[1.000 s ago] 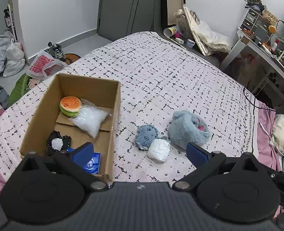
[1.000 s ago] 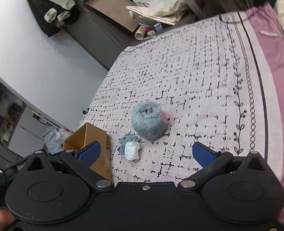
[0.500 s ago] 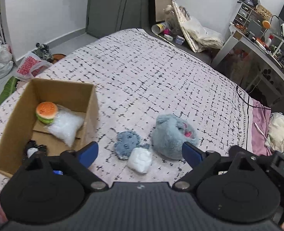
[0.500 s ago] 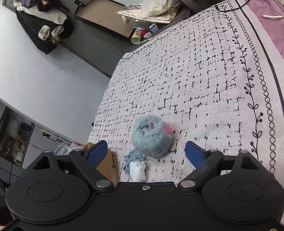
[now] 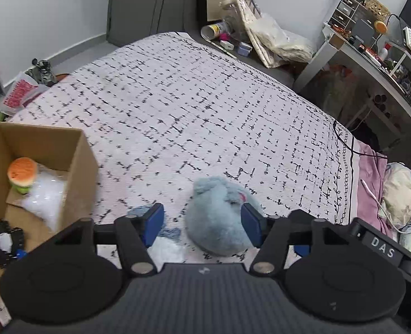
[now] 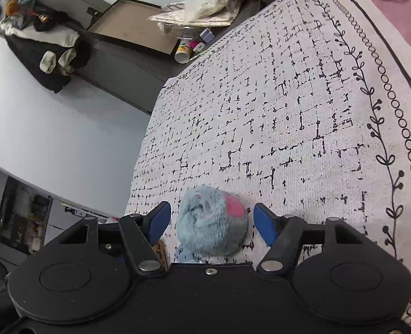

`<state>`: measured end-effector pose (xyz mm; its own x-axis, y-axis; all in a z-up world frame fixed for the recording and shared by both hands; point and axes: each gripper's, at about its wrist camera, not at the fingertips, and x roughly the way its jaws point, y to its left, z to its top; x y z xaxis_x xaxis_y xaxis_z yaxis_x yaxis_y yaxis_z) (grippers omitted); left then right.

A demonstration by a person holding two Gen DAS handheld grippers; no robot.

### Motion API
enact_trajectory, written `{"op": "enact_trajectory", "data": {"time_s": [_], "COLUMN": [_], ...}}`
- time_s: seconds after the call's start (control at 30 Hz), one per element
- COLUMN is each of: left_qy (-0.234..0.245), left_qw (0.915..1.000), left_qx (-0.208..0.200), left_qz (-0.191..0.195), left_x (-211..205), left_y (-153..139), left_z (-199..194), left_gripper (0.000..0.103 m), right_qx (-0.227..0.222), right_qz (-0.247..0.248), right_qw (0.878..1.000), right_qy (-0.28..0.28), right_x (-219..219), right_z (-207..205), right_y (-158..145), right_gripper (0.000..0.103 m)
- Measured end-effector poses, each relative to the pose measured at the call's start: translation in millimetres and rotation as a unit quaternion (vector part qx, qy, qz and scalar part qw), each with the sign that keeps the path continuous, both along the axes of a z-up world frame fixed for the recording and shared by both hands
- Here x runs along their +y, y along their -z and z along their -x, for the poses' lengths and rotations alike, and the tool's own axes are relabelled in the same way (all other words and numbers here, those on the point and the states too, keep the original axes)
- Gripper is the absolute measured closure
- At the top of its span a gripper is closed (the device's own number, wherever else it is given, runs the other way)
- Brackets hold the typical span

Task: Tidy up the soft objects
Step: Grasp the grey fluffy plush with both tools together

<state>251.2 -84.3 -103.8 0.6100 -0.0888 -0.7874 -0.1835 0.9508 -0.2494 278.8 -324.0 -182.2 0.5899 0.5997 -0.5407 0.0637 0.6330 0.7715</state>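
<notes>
Lying on the bed cover [image 5: 194, 117], the fluffy blue plush toy [image 5: 219, 220] sits between the spread fingers of both grippers. The left gripper [image 5: 202, 224] is wide open, its blue pads on either side of the toy; whether the right-hand pad touches the fur cannot be told. The right gripper [image 6: 212, 222] is likewise open around the same toy [image 6: 212, 222], with a gap showing on each side. The toy's near underside is cut off by the gripper bodies in both views.

A smaller blue plush [image 5: 149, 217] and a white soft item [image 5: 166, 250] lie just left of the big toy, largely hidden behind the left gripper's finger; their shapes cannot be made out.

The cardboard box [image 5: 80, 172] stands open at the left of the bed, near the smaller items. Inside it are a burger toy [image 5: 22, 171], a clear plastic bag [image 5: 45, 200] touching the burger, and a black-and-white item [image 5: 7, 242], partly cut off.

Beyond the toy the cover is bare up to its far edge. A pink sheet [image 6: 394, 14] runs along the right border. A cluttered desk [image 5: 372, 55] stands past the bed's right side, bags and a frame against the far wall.
</notes>
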Motion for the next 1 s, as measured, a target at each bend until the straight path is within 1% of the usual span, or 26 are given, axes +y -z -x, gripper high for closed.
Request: {"op": "enact_trajectory", "data": {"time_s": [0.1, 0.2, 0.23, 0.33, 0.4, 0.5, 0.63, 0.7, 0.83, 0.97, 1.0], "left_qy": [-0.002, 0.002, 0.002, 0.002, -0.002, -0.002, 0.000, -0.004, -0.012, -0.021, -0.025], "left_qw": [1.0000, 0.9999, 0.9999, 0.9997, 0.9993, 0.9989, 0.9986, 0.9985, 0.9982, 0.9970, 0.9967], "left_qx": [0.006, 0.013, 0.014, 0.021, 0.029, 0.036, 0.043, 0.047, 0.052, 0.066, 0.069], "left_qz": [0.003, 0.010, 0.010, 0.014, 0.022, 0.030, 0.030, 0.028, 0.029, 0.034, 0.035], "left_x": [-3.9, -7.9, -9.2, -12.4, -13.9, -18.0, -22.5, -23.5, -21.6, -19.3, -18.5], "left_y": [4.8, 10.1, 11.4, 17.7, 22.8, 27.5, 33.4, 37.1, 41.6, 49.7, 51.7], "left_z": [-8.5, -17.9, -20.9, -29.4, -35.0, -40.9, -47.2, -49.4, -53.2, -53.0, -51.4], "left_gripper": [0.048, 0.050, 0.051, 0.056, 0.060, 0.062, 0.067, 0.068, 0.069, 0.069, 0.071], "right_qx": [0.006, 0.012, 0.015, 0.024, 0.029, 0.035, 0.049, 0.056, 0.058, 0.062, 0.060], "right_qz": [-0.012, -0.015, -0.019, -0.030, -0.032, -0.042, -0.048, -0.049, -0.057, -0.059, -0.055], "right_qw": [1.000, 1.000, 1.000, 0.999, 0.999, 0.998, 0.997, 0.997, 0.996, 0.996, 0.996], "right_qy": [-0.001, 0.000, 0.000, 0.000, -0.001, -0.007, -0.017, -0.018, -0.019, -0.038, -0.041], "right_x": [0.6, 1.4, 0.9, 0.2, 0.3, 2.2, 5.9, 6.6, 6.8, 14.3, 16.2], "right_z": [-5.7, -9.4, -10.6, -15.7, -18.0, -22.4, -27.0, -27.9, -28.9, -31.3, -31.2], "right_y": [5.2, 10.5, 12.6, 19.2, 22.4, 26.8, 34.8, 38.4, 41.9, 43.9, 43.4], "right_gripper": [0.045, 0.047, 0.050, 0.058, 0.060, 0.064, 0.072, 0.074, 0.074, 0.074, 0.074]}}
